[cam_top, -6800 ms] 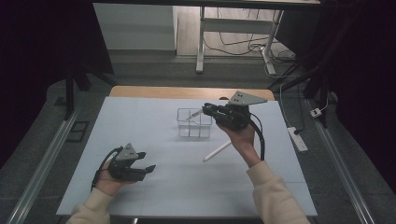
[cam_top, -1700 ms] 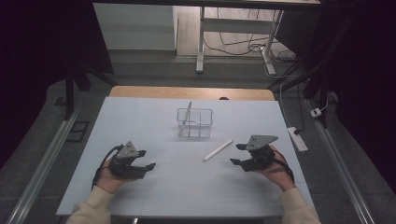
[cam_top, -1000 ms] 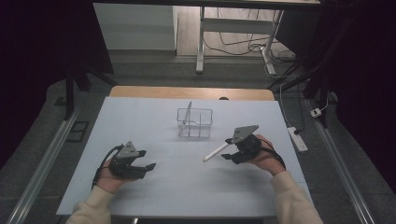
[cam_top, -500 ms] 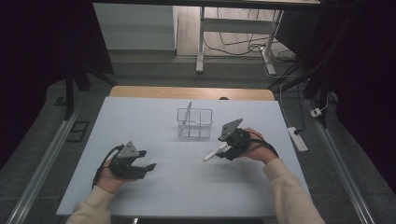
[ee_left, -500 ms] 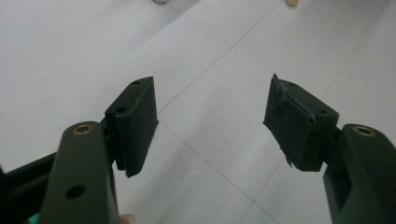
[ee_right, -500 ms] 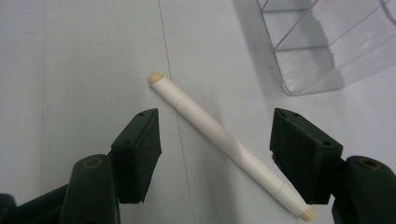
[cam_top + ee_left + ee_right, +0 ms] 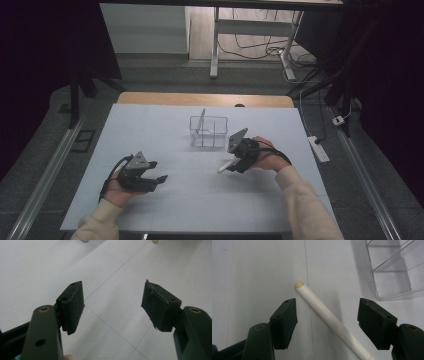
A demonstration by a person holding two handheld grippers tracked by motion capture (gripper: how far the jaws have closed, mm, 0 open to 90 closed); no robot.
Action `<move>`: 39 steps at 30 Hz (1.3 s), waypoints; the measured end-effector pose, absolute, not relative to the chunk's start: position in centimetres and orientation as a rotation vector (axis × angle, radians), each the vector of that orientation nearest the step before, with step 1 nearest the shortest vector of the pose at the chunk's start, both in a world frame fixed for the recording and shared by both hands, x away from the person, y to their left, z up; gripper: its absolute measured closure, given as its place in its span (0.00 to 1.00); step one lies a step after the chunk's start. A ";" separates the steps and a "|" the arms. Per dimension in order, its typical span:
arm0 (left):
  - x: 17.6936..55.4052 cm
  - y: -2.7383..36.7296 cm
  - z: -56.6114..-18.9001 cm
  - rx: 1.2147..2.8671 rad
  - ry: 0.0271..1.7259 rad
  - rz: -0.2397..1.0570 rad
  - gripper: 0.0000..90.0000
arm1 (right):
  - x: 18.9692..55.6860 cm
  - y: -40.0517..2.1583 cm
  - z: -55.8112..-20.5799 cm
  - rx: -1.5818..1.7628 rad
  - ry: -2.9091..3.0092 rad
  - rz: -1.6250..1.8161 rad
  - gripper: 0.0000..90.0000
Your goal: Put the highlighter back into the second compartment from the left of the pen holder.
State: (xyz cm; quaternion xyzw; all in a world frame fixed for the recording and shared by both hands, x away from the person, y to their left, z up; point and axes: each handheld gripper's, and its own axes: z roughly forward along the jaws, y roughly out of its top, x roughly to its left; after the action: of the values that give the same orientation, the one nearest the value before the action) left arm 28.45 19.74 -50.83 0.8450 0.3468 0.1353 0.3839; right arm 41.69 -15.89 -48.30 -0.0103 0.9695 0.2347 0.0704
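One white paper-wrapped stick with a tan tip lay flat on the table, near the clear divided organizer, which held one thin upright stick. Right gripper straddled it, jaws just opening wide, pads not touching. Left gripper rested apart, gaping, holding nothing.

The high view is dim, its surroundings nearly black — only the pale blue-white tabletop catches light; both gripper views are brighter, slightly soft.

clear rack beside right claw; table open
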 end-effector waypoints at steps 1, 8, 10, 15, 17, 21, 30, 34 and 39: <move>28.4 19.7 -50.8 2.154 0.884 0.345 0.38 | 41.7 -15.8 -48.3 -0.040 2.917 0.694 0.35; 28.5 19.7 -50.8 2.156 0.884 0.345 0.38 | 41.9 -15.2 -48.8 -0.073 2.935 0.662 0.38; 28.5 19.7 -50.9 2.156 0.884 0.345 0.38 | 41.9 -15.0 -49.0 -0.084 2.941 0.652 0.40; 28.5 19.7 -50.9 2.156 0.884 0.345 0.38 | 42.0 -14.7 -49.5 -0.113 2.975 0.629 0.45; 28.5 19.7 -50.9 2.159 0.883 0.345 0.38 | 42.1 -14.7 -49.6 -0.114 2.981 0.616 0.46; 28.4 19.7 -50.8 2.154 0.882 0.342 0.38 | 42.3 -14.5 -49.9 -0.130 3.000 0.588 0.50; 28.5 20.0 -50.7 2.130 0.886 0.324 0.38 | 42.9 -14.5 -50.2 -0.127 3.065 0.595 0.59; 28.5 20.0 -50.7 2.133 0.887 0.325 0.38 | 43.2 -14.6 -50.3 -0.131 3.090 0.617 0.63; 28.5 20.1 -50.7 2.131 0.891 0.330 0.38 | 43.5 -14.7 -50.2 -0.152 3.098 0.616 0.72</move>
State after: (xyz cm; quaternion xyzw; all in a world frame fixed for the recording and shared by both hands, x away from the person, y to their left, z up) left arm 28.46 20.11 -50.69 0.8397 0.3513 0.1299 0.3933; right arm 43.50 -14.69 -50.20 -0.0480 0.9796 0.1949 -0.0103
